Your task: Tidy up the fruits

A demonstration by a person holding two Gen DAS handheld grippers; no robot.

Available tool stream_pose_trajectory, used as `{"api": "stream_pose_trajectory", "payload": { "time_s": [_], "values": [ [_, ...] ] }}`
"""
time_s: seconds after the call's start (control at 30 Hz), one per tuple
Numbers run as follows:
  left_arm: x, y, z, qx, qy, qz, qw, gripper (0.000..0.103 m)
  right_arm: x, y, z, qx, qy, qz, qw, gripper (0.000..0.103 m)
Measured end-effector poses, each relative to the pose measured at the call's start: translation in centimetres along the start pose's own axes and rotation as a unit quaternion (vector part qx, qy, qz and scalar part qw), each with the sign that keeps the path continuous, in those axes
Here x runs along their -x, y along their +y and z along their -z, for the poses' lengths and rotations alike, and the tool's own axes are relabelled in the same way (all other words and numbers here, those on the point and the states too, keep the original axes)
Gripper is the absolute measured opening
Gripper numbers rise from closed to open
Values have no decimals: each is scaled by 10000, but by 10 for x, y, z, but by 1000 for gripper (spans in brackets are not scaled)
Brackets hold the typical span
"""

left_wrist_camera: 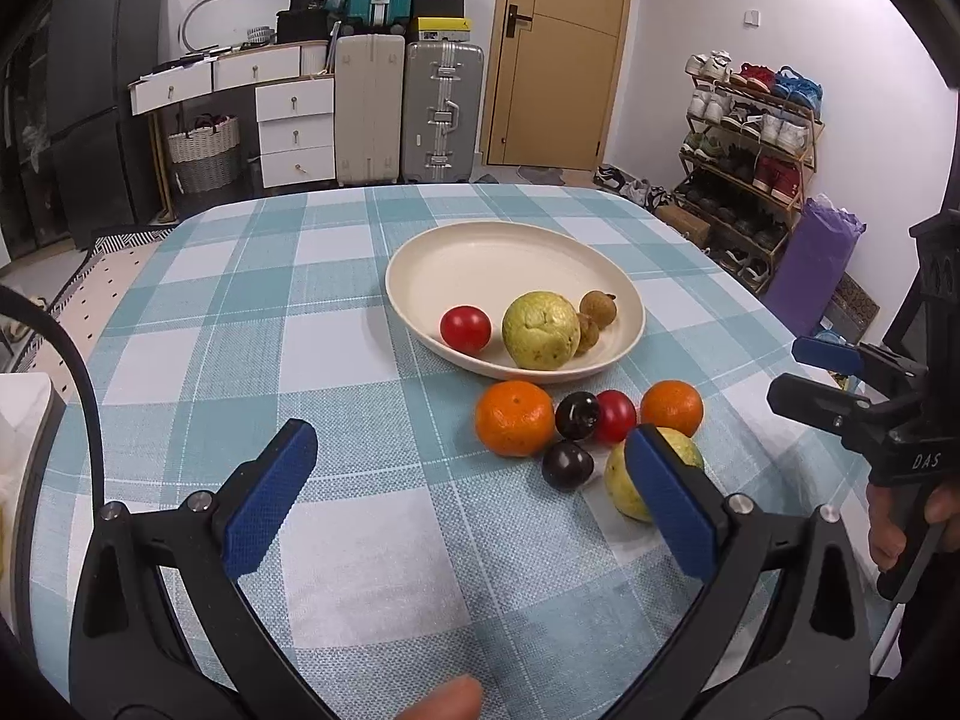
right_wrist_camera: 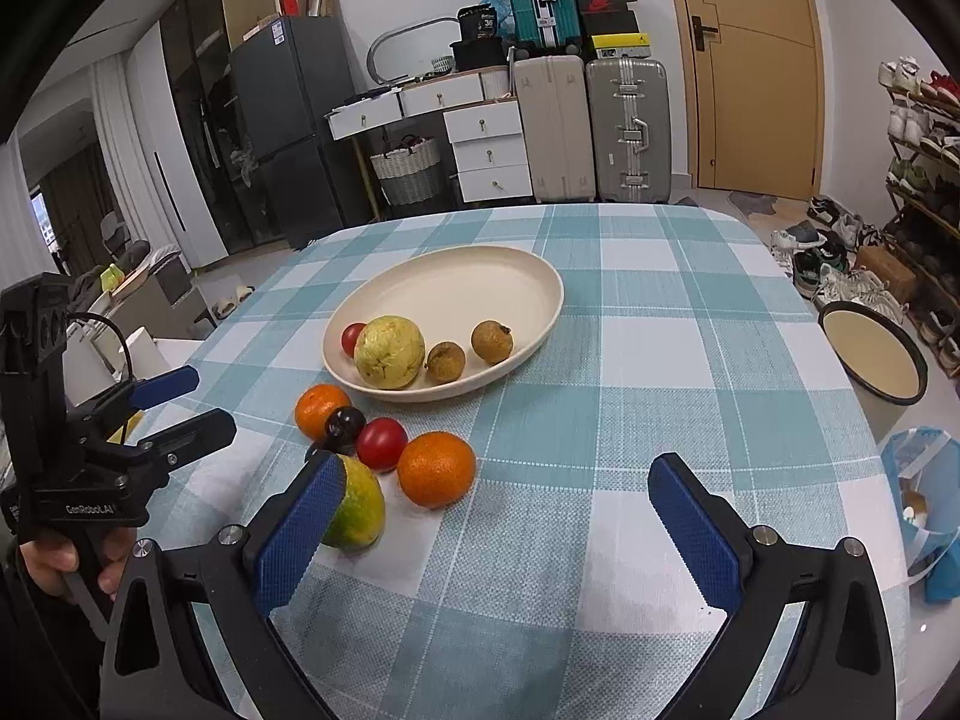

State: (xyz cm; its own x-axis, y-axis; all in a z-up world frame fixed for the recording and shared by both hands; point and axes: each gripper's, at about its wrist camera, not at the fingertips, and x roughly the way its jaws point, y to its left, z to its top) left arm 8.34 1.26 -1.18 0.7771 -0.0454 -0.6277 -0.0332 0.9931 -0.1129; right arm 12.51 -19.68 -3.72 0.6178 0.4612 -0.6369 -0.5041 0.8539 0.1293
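We are hovering both claws (left_wrist_camera: 468, 498) (right_wrist_camera: 504, 528) wide and empty — four fruits sitting plated (left_wrist_camera: 420, 252), six (left_wrist_camera: 514, 417) waiting on the bench (left_wrist_camera: 360, 540).

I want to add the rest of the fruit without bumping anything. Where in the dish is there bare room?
The dish is bare across its far half, behind the guava and the two brown fruits. The near rim is crowded, the red tomato tucked beside the guava.

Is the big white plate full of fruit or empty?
Neither: the plate is partly filled. A tomato, a guava and two small brown fruits sit at its near end; the rest is bare.
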Motion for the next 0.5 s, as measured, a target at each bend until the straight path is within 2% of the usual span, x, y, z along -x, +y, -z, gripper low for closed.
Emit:
{"api": "stream_pose_trajectory", "payload": {
  "time_s": [0.5],
  "values": [
    [-8, 6, 7, 105, 138, 98, 9998, 102, -7, 6, 6, -2, 177, 3, 9998, 103]
  ]
}}
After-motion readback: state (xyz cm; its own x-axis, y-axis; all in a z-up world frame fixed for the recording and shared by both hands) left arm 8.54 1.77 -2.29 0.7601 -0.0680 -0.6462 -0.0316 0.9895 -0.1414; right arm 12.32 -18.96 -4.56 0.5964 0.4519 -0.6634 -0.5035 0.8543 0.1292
